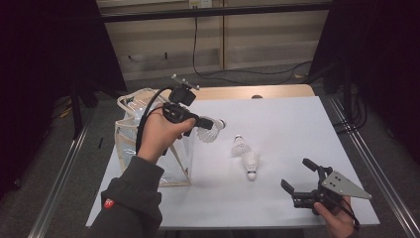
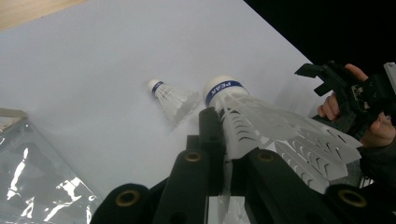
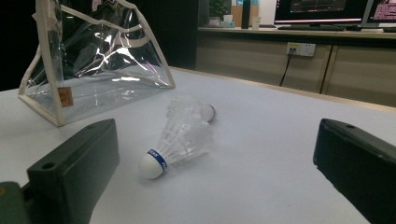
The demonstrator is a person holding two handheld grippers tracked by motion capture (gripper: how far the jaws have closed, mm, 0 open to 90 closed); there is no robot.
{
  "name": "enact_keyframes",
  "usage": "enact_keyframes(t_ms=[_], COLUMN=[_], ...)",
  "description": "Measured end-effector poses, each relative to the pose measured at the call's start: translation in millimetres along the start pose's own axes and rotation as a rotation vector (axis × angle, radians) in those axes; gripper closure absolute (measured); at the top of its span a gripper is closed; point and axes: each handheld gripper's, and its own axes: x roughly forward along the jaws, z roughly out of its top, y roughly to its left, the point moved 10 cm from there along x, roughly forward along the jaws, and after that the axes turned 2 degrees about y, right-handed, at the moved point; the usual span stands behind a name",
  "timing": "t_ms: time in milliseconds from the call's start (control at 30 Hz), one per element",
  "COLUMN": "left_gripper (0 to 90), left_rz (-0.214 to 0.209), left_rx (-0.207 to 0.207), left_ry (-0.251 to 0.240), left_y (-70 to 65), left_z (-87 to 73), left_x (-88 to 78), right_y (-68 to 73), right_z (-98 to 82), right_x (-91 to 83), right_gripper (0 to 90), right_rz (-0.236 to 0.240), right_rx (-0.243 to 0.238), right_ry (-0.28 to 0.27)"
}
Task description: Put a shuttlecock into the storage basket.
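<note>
the left gripper (image 1: 200,121) pinches a shuttlecock (image 1: 210,130) by its feathers beside the clear bag (image 1: 133,134), likely for dropping in, while the right gripper (image 1: 299,175) waits wide open.

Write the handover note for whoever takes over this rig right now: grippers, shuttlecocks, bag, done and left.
Left gripper: shut on a shuttlecock, held above the table beside the clear bag.
Right gripper: open, holding nothing, near the table's front right.
Two shuttlecocks lie mid-table: one nearer the front, another just behind it.
Done: one shuttlecock picked up.
Left, probably: put it in the bag, then the other two. Whether the bag already holds any cannot be told.
</note>
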Motion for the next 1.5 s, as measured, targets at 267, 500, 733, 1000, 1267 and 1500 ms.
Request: enact_keyframes(t_ms=[267, 500, 733, 1000, 1267, 1500], left_gripper=[89.0, 89.0, 89.1, 89.1, 89.1, 89.1], left_rz=[0.0, 0.008, 0.01, 0.014, 0.023, 0.024], left_rx=[-0.005, -0.007, -0.021, -0.031, -0.032, -0.028], left_ry=[-0.005, -0.006, -0.015, -0.021, -0.019, -0.019], left_y=[0.0, 2.6, 6.4, 9.1, 11.4, 12.5], left_z=[4.6, 7.2, 9.4, 12.4, 14.9, 16.4], left_x=[-3.5, -7.0, -10.2, -13.7, -18.1, -21.9], right_y=[-0.3, -0.1, -0.4, -0.6, -0.8, -0.9], right_z=[0.3, -0.1, -0.1, -0.2, -0.3, -0.1], right_x=[0.1, 0.1, 0.0, 0.0, -0.1, -0.2], right_gripper=[0.3, 0.3, 0.3, 0.3, 0.3, 0.3], right_rz=[-0.001, 0.0, 0.0, 0.0, 0.0, 0.002], right_rx=[-0.002, 0.0, -0.001, -0.002, -0.004, -0.004], right_ry=[-0.004, -0.002, -0.002, -0.002, -0.001, -0.003])
